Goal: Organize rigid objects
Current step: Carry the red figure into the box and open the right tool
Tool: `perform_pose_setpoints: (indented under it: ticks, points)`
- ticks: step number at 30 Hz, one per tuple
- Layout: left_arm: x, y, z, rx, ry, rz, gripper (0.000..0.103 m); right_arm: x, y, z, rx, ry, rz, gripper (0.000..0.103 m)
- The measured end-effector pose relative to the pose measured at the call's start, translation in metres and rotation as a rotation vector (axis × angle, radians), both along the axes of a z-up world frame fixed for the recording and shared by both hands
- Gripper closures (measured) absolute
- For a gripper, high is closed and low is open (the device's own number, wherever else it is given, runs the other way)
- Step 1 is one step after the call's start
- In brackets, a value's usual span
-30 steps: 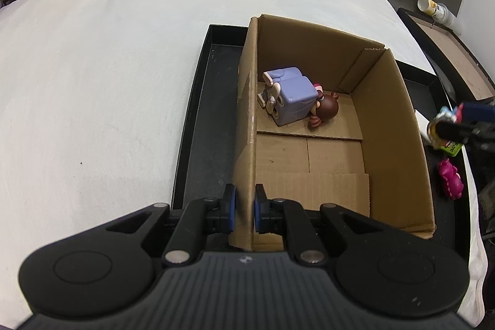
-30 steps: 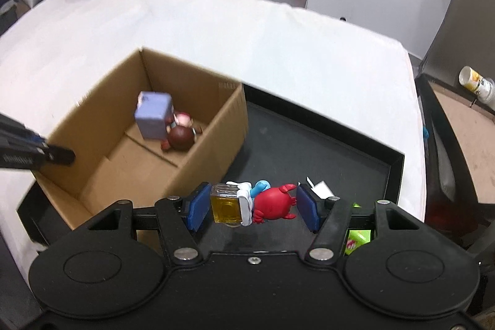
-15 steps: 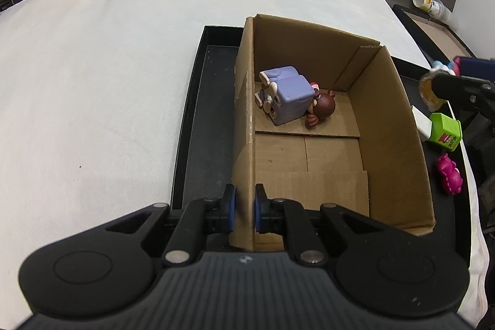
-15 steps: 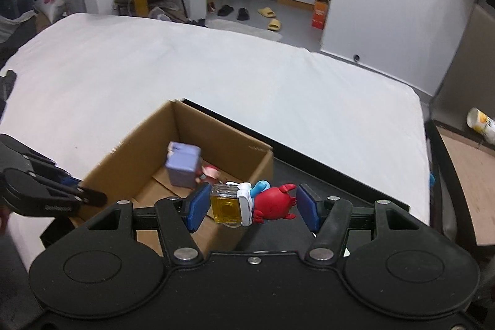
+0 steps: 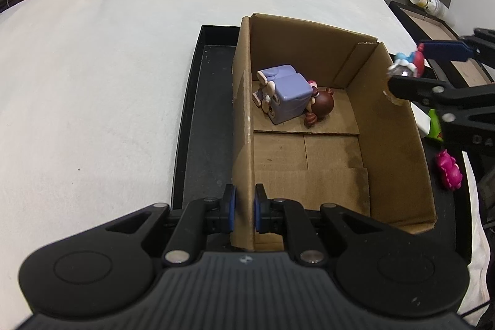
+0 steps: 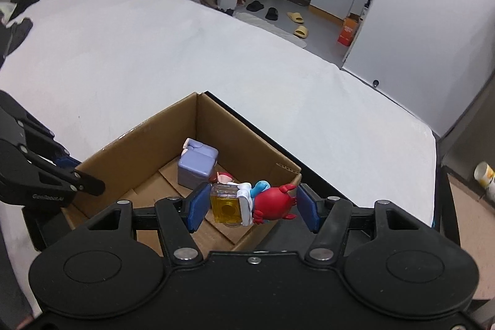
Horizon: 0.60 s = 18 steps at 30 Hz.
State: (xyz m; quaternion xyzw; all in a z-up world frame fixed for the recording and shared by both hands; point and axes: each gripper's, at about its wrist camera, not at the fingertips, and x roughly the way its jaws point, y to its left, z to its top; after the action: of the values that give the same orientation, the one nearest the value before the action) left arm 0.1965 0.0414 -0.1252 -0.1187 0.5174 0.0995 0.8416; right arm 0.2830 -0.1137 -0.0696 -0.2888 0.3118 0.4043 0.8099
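- The crab toy point(image 6: 272, 203), a red crab joined to a blue-and-white figure and a clear amber block, hangs clenched between the pads of the right gripper point(image 6: 252, 206), right over the near-right wall of the cardboard box point(image 6: 130, 172).
- Risk, as I judge it: the toy sits above the rim rather than clearly over the floor, so a release here could clip the wall and drop it outside onto the black tray point(image 5: 204, 126).
- Its shape is lumpy and glossy; a grip across crab and block may let it twist or slip early.
- In the left view the toy point(image 5: 405, 64) shows at the box's right wall, up high, partly blurred.
- The left gripper point(image 5: 244, 207) is clamped on the box's left wall, near corner, steadying it; a bump from the right could still tilt the thin card.
- Already in the box, at the far end: a purple cube figure point(image 5: 286, 95) touching a brown-haired doll point(image 5: 321, 107).
- Outside, right of the box, a pink toy point(image 5: 448, 170) lies on the tray, with something green point(image 5: 434, 126) just beyond, mostly hidden.
- All sits on a white cloth table point(image 5: 92, 82).
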Motion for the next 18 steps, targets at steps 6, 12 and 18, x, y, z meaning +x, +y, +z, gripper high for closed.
perform_pose_setpoints:
  ticks: [6,12,18]
  points:
    - [0.001,0.001,0.0,-0.006,0.004,-0.002,0.092,-0.001,0.011,-0.008,-0.047,-0.032,0.041,0.044]
    - [0.001,0.001,0.0,-0.003,0.009,-0.006,0.092,-0.004,0.018,-0.016,-0.117,-0.107,0.102,0.044]
    - [0.002,0.001,0.0,-0.002,0.014,-0.014,0.092,-0.004,0.014,-0.019,-0.152,-0.164,0.144,0.041]
